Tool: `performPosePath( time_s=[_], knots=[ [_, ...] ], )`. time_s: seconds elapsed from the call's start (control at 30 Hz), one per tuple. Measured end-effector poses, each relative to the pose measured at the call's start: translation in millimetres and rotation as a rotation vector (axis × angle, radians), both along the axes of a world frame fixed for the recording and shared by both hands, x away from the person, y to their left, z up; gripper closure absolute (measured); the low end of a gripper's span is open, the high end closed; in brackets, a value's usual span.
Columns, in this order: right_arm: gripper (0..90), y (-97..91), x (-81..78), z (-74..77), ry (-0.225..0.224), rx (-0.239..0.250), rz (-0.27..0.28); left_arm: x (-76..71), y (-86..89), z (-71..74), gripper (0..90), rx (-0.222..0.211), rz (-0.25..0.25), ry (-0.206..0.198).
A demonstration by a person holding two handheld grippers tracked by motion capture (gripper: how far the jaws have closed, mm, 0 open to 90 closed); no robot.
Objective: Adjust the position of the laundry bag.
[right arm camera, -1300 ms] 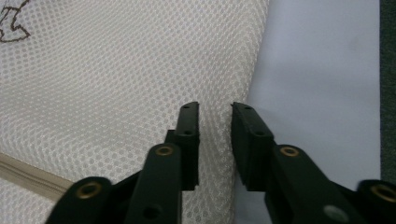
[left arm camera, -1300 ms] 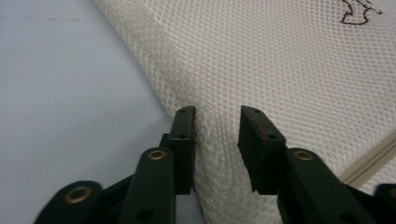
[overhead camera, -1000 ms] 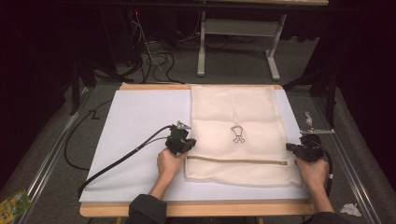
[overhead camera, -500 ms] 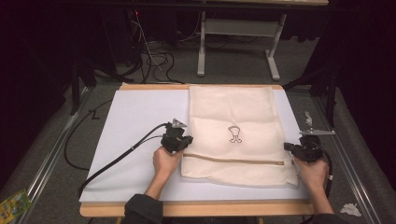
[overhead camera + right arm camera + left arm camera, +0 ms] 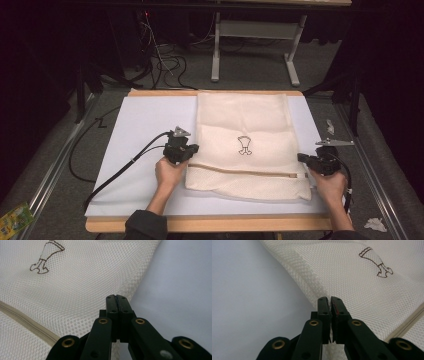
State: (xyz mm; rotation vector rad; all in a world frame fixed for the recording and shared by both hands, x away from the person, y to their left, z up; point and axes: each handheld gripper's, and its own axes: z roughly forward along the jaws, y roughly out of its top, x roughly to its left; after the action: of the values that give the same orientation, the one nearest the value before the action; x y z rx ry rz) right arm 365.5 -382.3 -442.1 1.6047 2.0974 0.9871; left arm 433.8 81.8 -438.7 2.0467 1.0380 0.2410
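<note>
A cream mesh bag (image 5: 245, 120) with a small brown emblem (image 5: 244, 145) and a tan zipper strip (image 5: 240, 170) lies flat on the white sheet (image 5: 145, 125). My left gripper (image 5: 191, 149) is at the bag's left edge, near the zipper line. In the left gripper view the left gripper (image 5: 329, 298) is shut with the mesh bag (image 5: 362, 290) pinched between its jaws. My right gripper (image 5: 302, 158) is at the bag's right edge. In the right gripper view the right gripper (image 5: 116, 297) is shut on the hem of the mesh bag (image 5: 75, 290).
The sheet covers a wooden table whose front edge (image 5: 210, 223) is near the person. Black cables (image 5: 120, 167) trail from the left gripper across the sheet. A metal table frame (image 5: 250, 55) stands behind. A green packet (image 5: 15, 220) and crumpled paper (image 5: 374, 224) lie on the floor.
My left gripper has moved left with the bag's edge, drawing the lower left corner of the bag outward. The right gripper has stayed in place.
</note>
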Motion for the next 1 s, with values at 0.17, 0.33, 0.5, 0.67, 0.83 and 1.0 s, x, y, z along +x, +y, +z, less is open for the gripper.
performPosePath(
  time_s=[0.17,0.33,0.5,0.67,0.83,1.0],
  knots=[
    [90.0,7.5,-1.3,1.9,-0.009,0.012,0.016,-1.7,9.9,2.6,86.7,0.003,0.007,-0.012],
    [90.0,13.5,-0.3,1.2,-0.01,0.019,0.036,-6.2,17.7,2.7,86.8,0.01,0.019,-0.035],
    [90.0,22.5,-0.6,-1.3,-0.004,0.026,0.068,-9.9,31.2,2.1,86.7,0.015,0.035,-0.035],
    [90.0,32.1,-0.1,-4.2,-0.016,0.049,0.084,-11.2,42.2,-0.3,86.7,0.025,0.054,-0.031],
    [90.0,41.3,2.9,-5.5,-0.021,0.059,0.111,-14.7,54.2,-2.9,86.5,0.024,0.075,-0.033],
    [90.0,48.8,4.1,-5.8,-0.023,0.059,0.121,-18.3,60.8,-4.4,86.4,0.047,0.078,-0.034]
  ],
)
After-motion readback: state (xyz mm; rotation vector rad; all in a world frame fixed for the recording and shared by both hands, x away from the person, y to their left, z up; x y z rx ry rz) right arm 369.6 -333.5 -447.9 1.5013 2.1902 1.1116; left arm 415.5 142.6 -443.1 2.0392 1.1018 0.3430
